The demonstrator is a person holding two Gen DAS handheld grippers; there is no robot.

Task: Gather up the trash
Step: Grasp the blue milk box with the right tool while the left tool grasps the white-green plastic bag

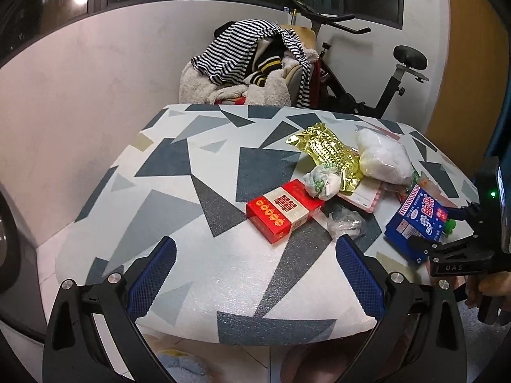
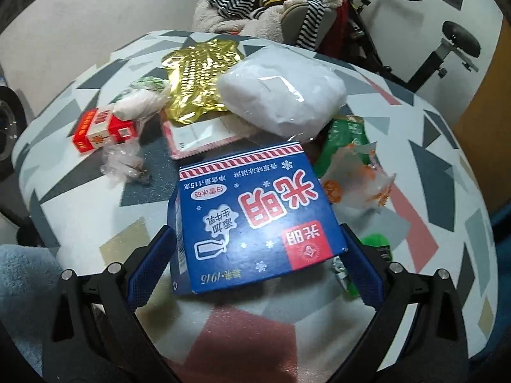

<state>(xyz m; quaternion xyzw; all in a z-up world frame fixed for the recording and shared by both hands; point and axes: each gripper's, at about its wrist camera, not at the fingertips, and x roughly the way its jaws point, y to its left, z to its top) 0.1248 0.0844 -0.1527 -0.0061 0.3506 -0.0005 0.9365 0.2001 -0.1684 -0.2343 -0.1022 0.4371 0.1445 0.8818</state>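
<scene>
Trash lies on a table (image 1: 179,178) with a grey and white geometric cover. In the left wrist view I see a red box (image 1: 282,212), a crumpled clear wrapper (image 1: 346,223), a knotted white bag (image 1: 321,182), a gold foil bag (image 1: 329,153), a white plastic bag (image 1: 385,158) and a blue carton (image 1: 415,220). My left gripper (image 1: 255,268) is open and empty above the table's near edge. My right gripper (image 2: 255,261) is open, with the blue carton (image 2: 255,223) lying between its fingers; its fingers (image 1: 421,247) show at the carton in the left view.
A chair piled with striped clothes (image 1: 252,60) and an exercise bike (image 1: 383,89) stand behind the table. Green and orange wrappers (image 2: 351,162), a pink flat packet (image 2: 198,137) and the red box (image 2: 102,129) lie around the carton.
</scene>
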